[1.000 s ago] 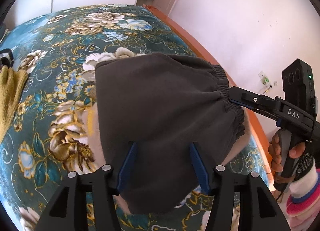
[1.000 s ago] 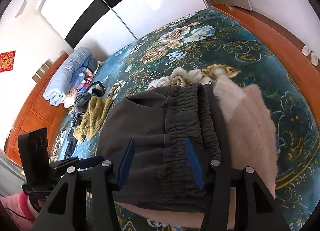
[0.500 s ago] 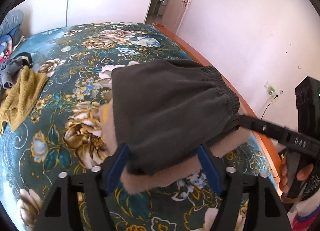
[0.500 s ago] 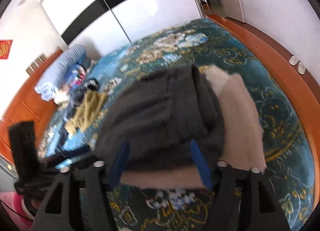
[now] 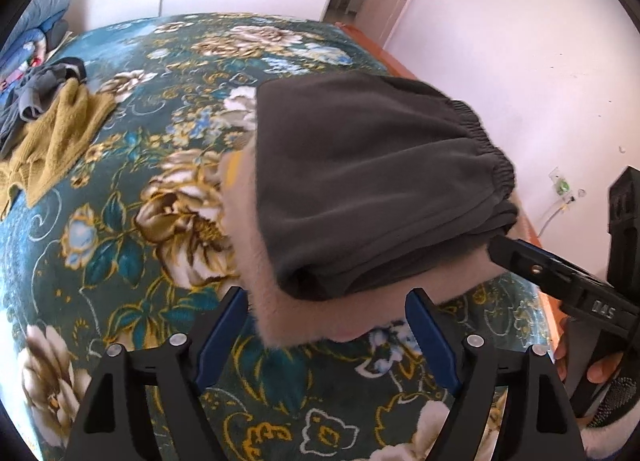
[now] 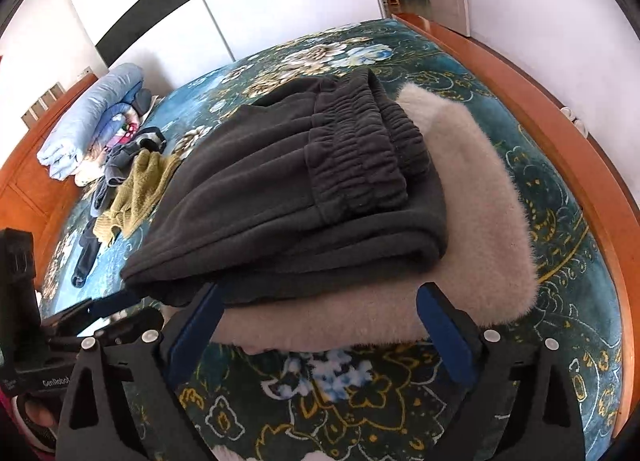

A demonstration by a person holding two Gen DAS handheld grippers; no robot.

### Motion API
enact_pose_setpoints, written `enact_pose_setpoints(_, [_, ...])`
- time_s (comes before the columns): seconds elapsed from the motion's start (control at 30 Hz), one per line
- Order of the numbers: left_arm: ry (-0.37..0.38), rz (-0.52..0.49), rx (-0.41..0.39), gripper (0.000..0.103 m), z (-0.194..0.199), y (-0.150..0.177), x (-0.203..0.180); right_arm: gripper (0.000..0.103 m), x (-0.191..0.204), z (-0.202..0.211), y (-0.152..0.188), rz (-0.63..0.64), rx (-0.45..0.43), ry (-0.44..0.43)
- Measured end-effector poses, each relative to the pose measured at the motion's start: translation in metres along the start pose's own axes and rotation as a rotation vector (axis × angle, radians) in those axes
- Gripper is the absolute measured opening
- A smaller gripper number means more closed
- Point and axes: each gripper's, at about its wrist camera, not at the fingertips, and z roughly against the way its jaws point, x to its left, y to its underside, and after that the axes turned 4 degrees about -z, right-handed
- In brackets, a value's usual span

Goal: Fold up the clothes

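Both grippers have let go. A second ago the left gripper and right gripper each had their blue pads pressed into the folded dark grey pants; since then both sets of jaws have been opening, now spread wide with nothing between the pads, and both have pulled back off the cloth. The pants' near edge now sits just beyond the fingertips in both views, not between them.

My read: the fold on the pants is done and the bundle is placed. It lies on top of a folded fuzzy beige garment, centre of both frames, on the floral bedspread. The next item probably comes from the unfolded pile.

View differences:
- Right wrist: shows the stacked elastic waistband layers on top of the bundle, and how far the beige piece sticks out at right and bottom (left view only shows a thin strip of it). Also shows the rolled pale blue bedding at centre left and the orange bed frame curving down the right.
- Left wrist: shows the right gripper's finger almost at the pants' lower-right corner; contact unclear. Wall socket at right.
- Both: mustard knit plus dark clothes heaped, upper left.
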Motion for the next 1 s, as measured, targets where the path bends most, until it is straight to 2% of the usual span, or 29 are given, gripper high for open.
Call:
enact_pose_setpoints(0.03, [-0.013, 0.003, 0.003, 0.099, -0.001, 0.001, 0.0, 0.103, -0.001, -0.001, 0.001, -0.003, -0.004, 0.006])
enact_pose_setpoints(0.07, [-0.017, 0.004, 0.004, 0.103, -0.002, 0.001, 0.001, 0.103, -0.001, -0.001, 0.002, -0.005, -0.006, 0.013])
enact_pose_setpoints(0.2, [0.023, 0.003, 0.022, 0.103, -0.006, 0.003, 0.001, 0.103, -0.001, -0.006, 0.004, -0.006, 0.003, 0.032])
enact_pose_setpoints(0.43, [0.022, -0.006, 0.047, 0.103, -0.014, 0.009, -0.003, 0.103, 0.003, -0.01, 0.01, 0.024, -0.016, 0.076])
enact_pose_setpoints(0.53, [0.006, 0.005, 0.033, 0.103, -0.016, 0.012, 0.0, 0.103, 0.004, -0.011, 0.012, 0.027, -0.021, 0.09])
enact_pose_setpoints(0.7, [-0.067, -0.023, -0.004, 0.103, -0.02, 0.017, 0.001, 0.103, 0.008, -0.014, 0.015, 0.051, -0.019, 0.119])
enact_pose_setpoints(1.0, [-0.078, -0.052, 0.003, 0.103, -0.027, 0.02, 0.001, 0.103, 0.018, -0.019, 0.017, 0.106, -0.004, 0.168])
